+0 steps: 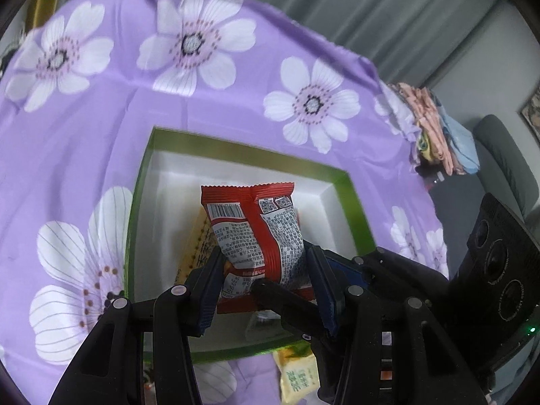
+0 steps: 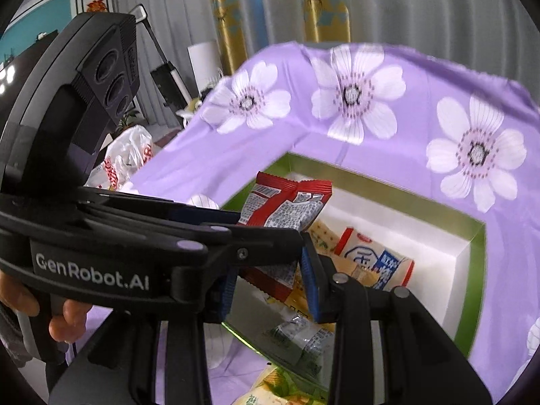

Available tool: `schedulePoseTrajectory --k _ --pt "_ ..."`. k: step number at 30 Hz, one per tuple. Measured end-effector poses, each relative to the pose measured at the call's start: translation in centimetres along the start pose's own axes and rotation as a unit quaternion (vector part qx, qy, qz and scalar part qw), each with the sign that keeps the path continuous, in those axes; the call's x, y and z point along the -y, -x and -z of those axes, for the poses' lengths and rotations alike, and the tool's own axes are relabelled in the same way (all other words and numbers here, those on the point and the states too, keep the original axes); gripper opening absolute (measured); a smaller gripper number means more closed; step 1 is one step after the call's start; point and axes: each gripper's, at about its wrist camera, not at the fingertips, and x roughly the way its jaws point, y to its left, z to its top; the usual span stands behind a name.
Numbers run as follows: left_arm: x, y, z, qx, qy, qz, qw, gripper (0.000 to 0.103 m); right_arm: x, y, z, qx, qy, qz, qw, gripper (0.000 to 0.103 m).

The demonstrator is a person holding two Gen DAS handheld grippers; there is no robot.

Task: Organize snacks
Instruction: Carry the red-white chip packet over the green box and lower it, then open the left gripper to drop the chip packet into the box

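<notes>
Red packet (image 1: 256, 236), green-rimmed white box (image 1: 351, 202), purple flowered cloth (image 1: 101, 141)

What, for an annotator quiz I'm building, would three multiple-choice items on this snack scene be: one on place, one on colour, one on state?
1. Where does the white-and-blue packet lie?
A. on a chair
B. inside the box
C. on a shelf

2. What colour is the box's rim?
A. green
B. red
C. black

3. How is the left gripper?
A. open and empty
B. shut on the red packet
C. shut on nothing

Key: 1 B, it rests within the box's white walls; 2 A, a green edge frames the opening; 3 B, both pads press the red packet's sides.
</notes>
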Motion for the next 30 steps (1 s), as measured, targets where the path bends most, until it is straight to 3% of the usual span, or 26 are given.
schedulePoseTrajectory --k 17,26,28,30 --pt "-1.0 -2.3 0.5 -0.025 0.025 -0.001 0.9994 0.05 0.9 -1.3 0.6 -0.029 -0.026 0.0 0.999 0.038" --pt "0.1 -1.7 0.8 -0.005 0.003 -0.042 0.9991 0.05 0.6 -0.4 0.9 -0.022 -0.035 -0.001 0.999 0.041" --pt "0.3 -1.3 0.9 0.004 -0.002 -0.056 0.9984 0.059 0.6 0.0 1.1 -0.02 -0.039 -0.003 0.999 0.047" --pt "0.4 -0.7 1.0 0.016 -0.001 -0.068 0.9976 0.075 0.4 0.6 1.4 -0.015 -0.043 -0.003 0.999 0.049"
